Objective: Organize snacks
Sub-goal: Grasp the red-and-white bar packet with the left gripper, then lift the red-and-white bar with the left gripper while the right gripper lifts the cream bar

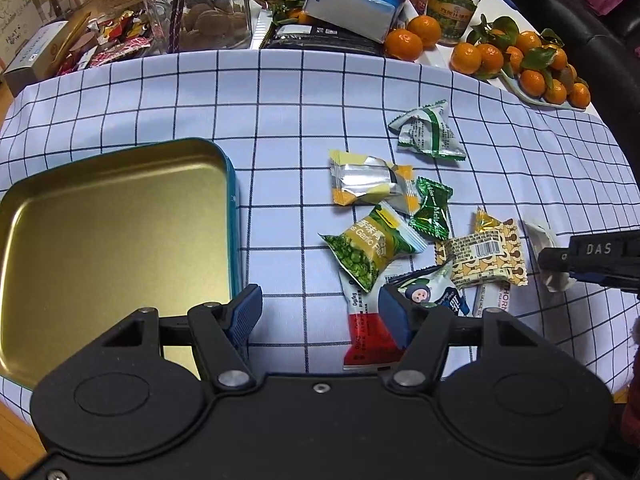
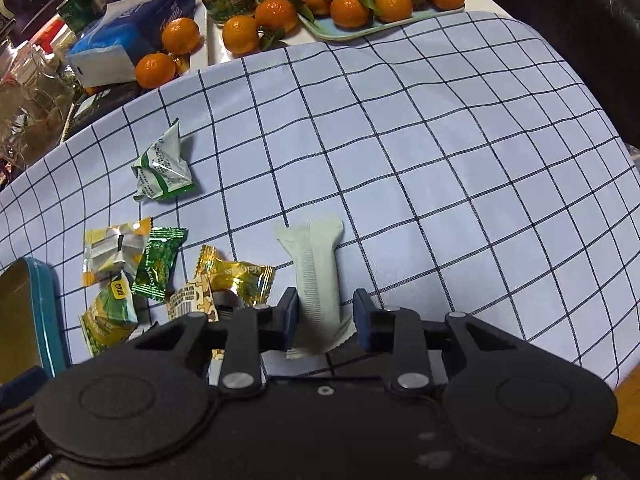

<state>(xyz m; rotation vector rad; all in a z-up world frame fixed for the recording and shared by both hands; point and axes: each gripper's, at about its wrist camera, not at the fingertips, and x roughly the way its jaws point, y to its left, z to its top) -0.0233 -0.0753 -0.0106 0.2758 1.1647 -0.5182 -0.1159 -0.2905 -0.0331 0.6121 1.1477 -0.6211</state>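
Left wrist view: left gripper [image 1: 320, 300] tilted steeply down over pale blue checked tablecloth [image 1: 280, 100], blue-padded fingers spread wide, nothing between them but cloth. Just left of it, open rectangular metal tin [image 1: 120, 240], teal outside and gold inside, with no snacks in it. Right of the tin, a loose scatter of wrapped snacks on the cloth: green pea packet with yellow lettering [image 1: 368, 248], silver-and-yellow foil packet [image 1: 368, 182] behind it, small dark green foil candy [image 1: 432, 208] touching both. Farther back and apart, crumpled white-and-green packet [image 1: 430, 134]. Nearer the right edge, tan patterned packet with barcode [image 1: 480, 258]. Partly hidden behind the right fingertip, red-and-white flat sachet [image 1: 368, 332] and white-and-blue packet with cartoon face [image 1: 432, 292].

Over to the right wrist view: right gripper [image 2: 326, 304] pointing down on long white matte stick packet [image 2: 316, 268], lying lengthwise between the fingers. Left pad against the packet's edge, a sliver of cloth showing beside the right pad, so narrowed around it but not clamped. Gold foil candy [image 2: 240, 280] just left of that packet.

Along the table's far side, clutter: orange tangerines with leaves [image 2: 352, 10] on a pale tray [image 2: 320, 32], blue-and-white tissue pack [image 1: 356, 0], glass jar with yellow lid [image 1: 454, 4].
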